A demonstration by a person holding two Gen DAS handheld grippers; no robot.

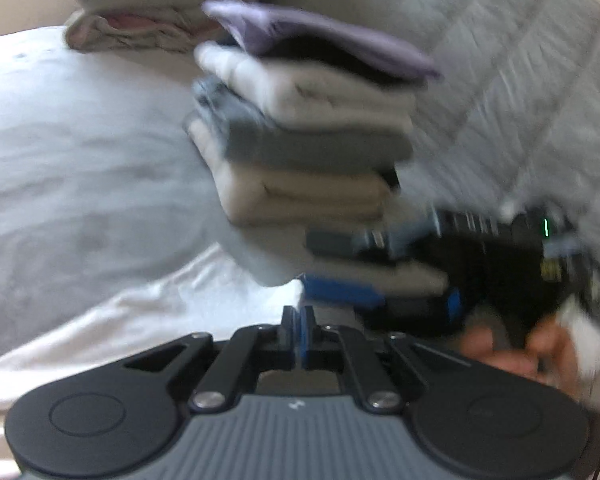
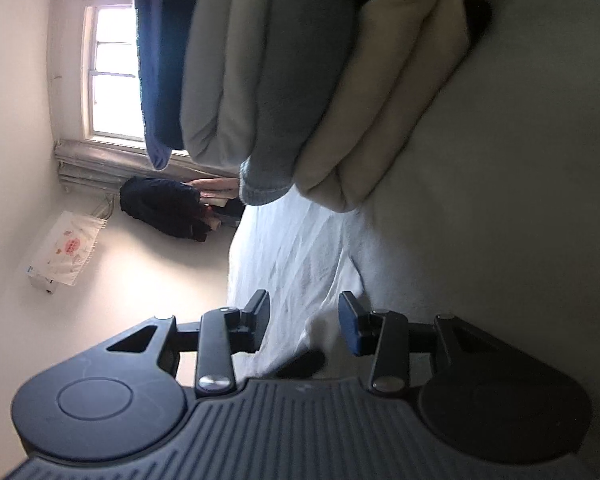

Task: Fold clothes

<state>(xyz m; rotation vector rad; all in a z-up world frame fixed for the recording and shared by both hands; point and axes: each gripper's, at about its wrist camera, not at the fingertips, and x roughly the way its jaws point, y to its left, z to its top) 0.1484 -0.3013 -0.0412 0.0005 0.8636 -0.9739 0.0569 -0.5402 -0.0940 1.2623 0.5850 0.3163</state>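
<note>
- A tall stack of folded clothes (image 1: 300, 120), purple, cream, grey and beige layers, sits on the white bed sheet (image 1: 80, 152).
- Left claw (image 1: 299, 334) is fully closed, empty, in front of the stack.
- Right claw (image 2: 304, 322) is partly open beside the stack, gripping nothing.
- No legible writing.

A bright window (image 2: 112, 76) is seen at the upper left of the right wrist view, which is turned on its side. Daylight is let in through it, and grey curtains (image 2: 100, 162) are gathered just below it in the frame. The plain wall (image 2: 16, 120) is painted a pale cream. A white bed sheet (image 2: 296, 248) is spread across the middle. In the left wrist view, a grey quilted blanket (image 1: 500, 80) is seen at the upper right.
</note>
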